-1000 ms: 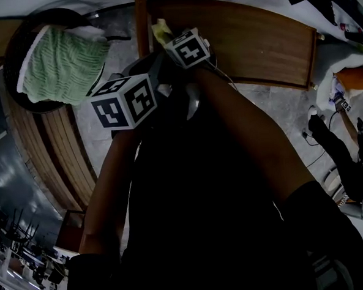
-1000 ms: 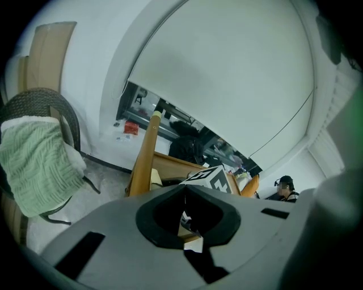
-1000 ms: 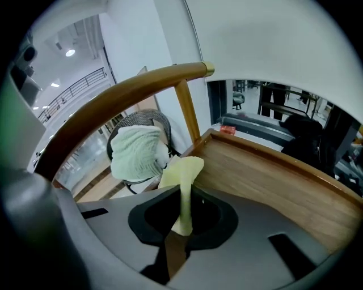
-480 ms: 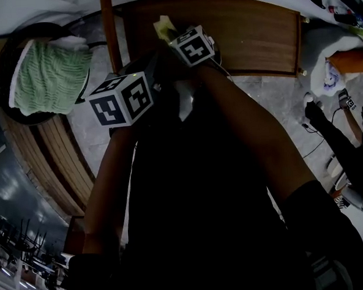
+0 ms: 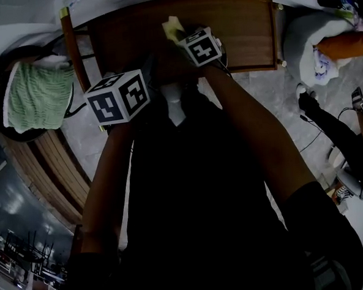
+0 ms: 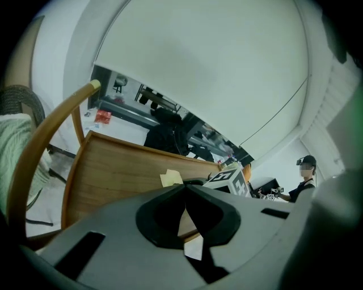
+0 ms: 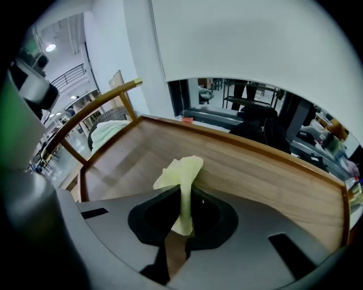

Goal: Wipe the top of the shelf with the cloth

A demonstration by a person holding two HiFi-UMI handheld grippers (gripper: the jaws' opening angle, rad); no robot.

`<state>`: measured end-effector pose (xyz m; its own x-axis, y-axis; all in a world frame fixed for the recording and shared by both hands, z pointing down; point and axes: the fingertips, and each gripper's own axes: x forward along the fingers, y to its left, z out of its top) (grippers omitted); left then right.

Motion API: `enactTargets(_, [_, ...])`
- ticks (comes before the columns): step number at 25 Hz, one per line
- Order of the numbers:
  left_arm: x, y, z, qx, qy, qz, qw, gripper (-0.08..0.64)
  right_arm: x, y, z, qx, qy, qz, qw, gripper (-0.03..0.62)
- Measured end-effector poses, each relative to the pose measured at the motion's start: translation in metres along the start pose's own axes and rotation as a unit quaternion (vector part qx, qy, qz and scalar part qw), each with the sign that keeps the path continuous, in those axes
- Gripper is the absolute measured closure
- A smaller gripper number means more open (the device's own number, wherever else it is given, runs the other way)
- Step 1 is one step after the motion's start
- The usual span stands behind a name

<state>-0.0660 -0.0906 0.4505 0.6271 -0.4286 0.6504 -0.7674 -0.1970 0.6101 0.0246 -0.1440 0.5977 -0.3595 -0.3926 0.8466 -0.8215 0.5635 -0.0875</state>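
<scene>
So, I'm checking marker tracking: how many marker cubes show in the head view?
2. One cube rides the left gripper, by the shelf's near left corner; the other rides the right gripper, over the shelf top beside the yellow cloth.

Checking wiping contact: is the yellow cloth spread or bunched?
Bunched: the pale yellow cloth stands upright, pinched between fingers of the right gripper.
</scene>
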Motion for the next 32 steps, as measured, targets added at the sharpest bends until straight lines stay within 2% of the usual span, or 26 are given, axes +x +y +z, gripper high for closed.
enactTargets(16, [0.075, -0.085, -0.019, 0.027, 0.030, -0.029, 0.9988, 0.548, -0.062, -0.131, -0.065, 0.039, 0.001, -0.061, 0.997, 0.548])
enactTargets(27, [0.111, -0.123, -0.028, 0.034, 0.036, -0.038, 0.9981, 0.548, -0.103, -0.217, -0.106, 0.081, 0.011, -0.126, 0.989, 0.548])
enactTargets(32, [0.117, -0.131, -0.029, 0.033, 0.034, -0.040, 0.9981, 0.548, -0.118, -0.242, -0.115, 0.090, 0.027, -0.158, 0.983, 0.548])
